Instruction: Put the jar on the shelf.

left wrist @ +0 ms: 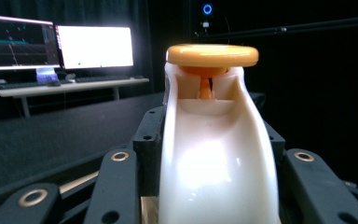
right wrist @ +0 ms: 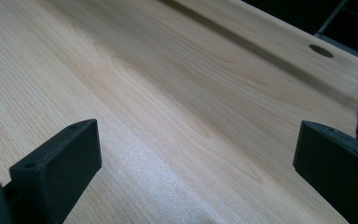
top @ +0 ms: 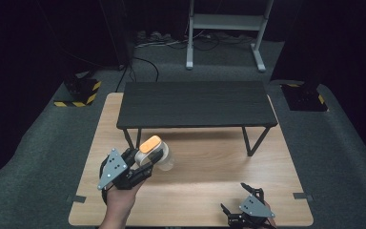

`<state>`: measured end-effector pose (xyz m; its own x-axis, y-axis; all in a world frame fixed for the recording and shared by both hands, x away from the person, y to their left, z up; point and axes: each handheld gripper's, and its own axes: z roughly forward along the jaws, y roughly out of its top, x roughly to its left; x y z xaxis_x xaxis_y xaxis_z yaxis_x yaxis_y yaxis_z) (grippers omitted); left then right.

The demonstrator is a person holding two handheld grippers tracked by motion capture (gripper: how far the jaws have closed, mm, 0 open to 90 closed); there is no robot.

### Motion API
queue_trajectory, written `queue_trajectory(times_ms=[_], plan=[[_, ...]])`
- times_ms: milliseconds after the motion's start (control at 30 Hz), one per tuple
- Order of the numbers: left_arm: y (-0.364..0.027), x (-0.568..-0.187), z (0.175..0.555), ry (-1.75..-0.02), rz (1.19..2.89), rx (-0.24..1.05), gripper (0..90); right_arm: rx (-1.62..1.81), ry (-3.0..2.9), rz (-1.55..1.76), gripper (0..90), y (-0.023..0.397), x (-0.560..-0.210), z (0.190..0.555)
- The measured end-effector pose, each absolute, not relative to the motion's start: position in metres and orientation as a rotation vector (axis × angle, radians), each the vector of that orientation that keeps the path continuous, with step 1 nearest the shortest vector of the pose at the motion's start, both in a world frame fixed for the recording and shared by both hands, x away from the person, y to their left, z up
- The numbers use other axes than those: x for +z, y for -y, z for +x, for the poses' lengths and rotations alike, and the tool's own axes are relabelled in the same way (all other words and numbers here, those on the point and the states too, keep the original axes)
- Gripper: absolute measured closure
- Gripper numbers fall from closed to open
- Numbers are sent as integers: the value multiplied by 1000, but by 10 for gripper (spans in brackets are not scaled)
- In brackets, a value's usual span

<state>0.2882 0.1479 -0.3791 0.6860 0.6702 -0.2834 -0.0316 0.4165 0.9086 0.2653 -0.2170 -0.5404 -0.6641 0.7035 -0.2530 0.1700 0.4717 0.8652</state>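
Observation:
A white bottle (top: 158,156) with an orange cap (top: 150,144) hangs tilted above the wooden table's (top: 209,181) left part. My left gripper (top: 145,162) is shut on it, a hand holding the gripper from below. In the left gripper view the bottle (left wrist: 214,158) stands between the two black jaws, its orange cap (left wrist: 212,54) at the top. My right gripper (top: 233,196) rests low at the table's front right. Its jaws stand wide open over bare wood (right wrist: 168,93) with nothing between them.
A low black bench (top: 195,102) stands across the back half of the wooden table, its legs just behind the bottle. Grey carpet surrounds the table. Two lit monitors (left wrist: 93,46) on a desk show in the left gripper view.

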Motion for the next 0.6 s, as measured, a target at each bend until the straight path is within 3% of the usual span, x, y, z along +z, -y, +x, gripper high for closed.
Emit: queue_trajectory(times_ms=[600], plan=[[-149, -329, 294, -654, 1032, 569, 565, 1157, -2120, 724, 3, 217, -540, 265]])
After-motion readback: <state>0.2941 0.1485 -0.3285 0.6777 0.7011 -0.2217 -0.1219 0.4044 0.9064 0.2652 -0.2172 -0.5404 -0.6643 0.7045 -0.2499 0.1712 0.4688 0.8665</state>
